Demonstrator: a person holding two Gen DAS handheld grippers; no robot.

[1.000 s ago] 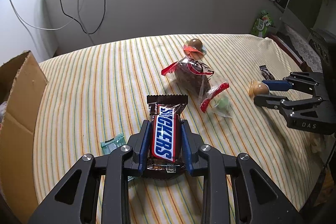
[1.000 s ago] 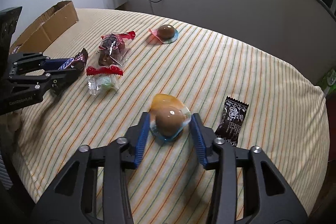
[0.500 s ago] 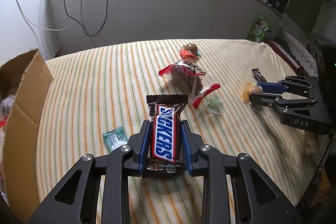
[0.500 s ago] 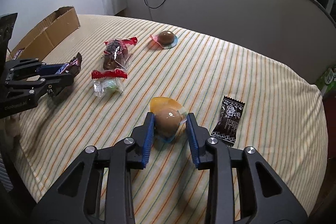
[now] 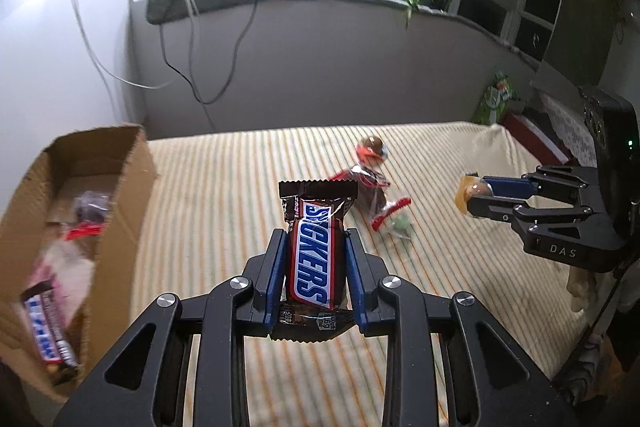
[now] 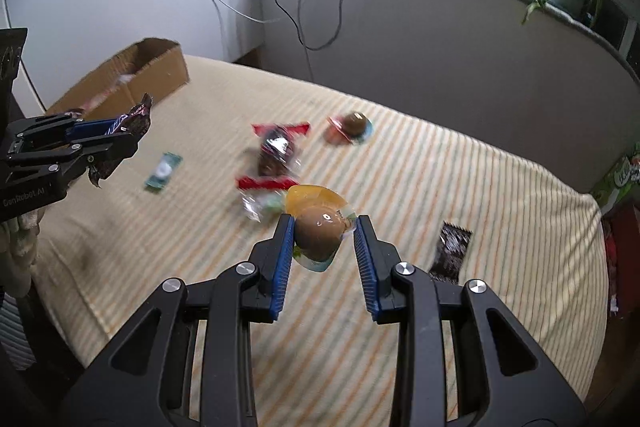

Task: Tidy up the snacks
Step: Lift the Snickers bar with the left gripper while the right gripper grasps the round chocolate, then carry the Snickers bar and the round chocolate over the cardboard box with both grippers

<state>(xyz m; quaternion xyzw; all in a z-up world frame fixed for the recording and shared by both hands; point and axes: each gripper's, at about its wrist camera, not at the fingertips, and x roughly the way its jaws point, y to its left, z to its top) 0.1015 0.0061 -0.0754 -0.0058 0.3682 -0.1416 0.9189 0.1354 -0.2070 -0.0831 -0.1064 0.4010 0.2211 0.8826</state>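
- Left wrist view: the left gripper (image 5: pixel 316 259) is clamped narrowly on the flanks of a Snickers bar (image 5: pixel 315 259), held above the striped table (image 5: pixel 224 195) near the cardboard box (image 5: pixel 80 211). The bar looks light and firm, but its wrapper is slick, so mid-body is probably the best hold.
- Right wrist view: the right gripper (image 6: pixel 323 243) pinches a wrapped chocolate egg (image 6: pixel 320 229), lifted off the table. It is round, probably crushable, and likely to roll out of the pads; its widest part is the place to take it.

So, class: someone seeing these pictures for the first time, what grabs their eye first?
Probably the Snickers bar, clamped upright in the left gripper in the foreground. Next, the brown egg-shaped sweet pinched in the right gripper above the striped cloth, and the open cardboard box at the left.
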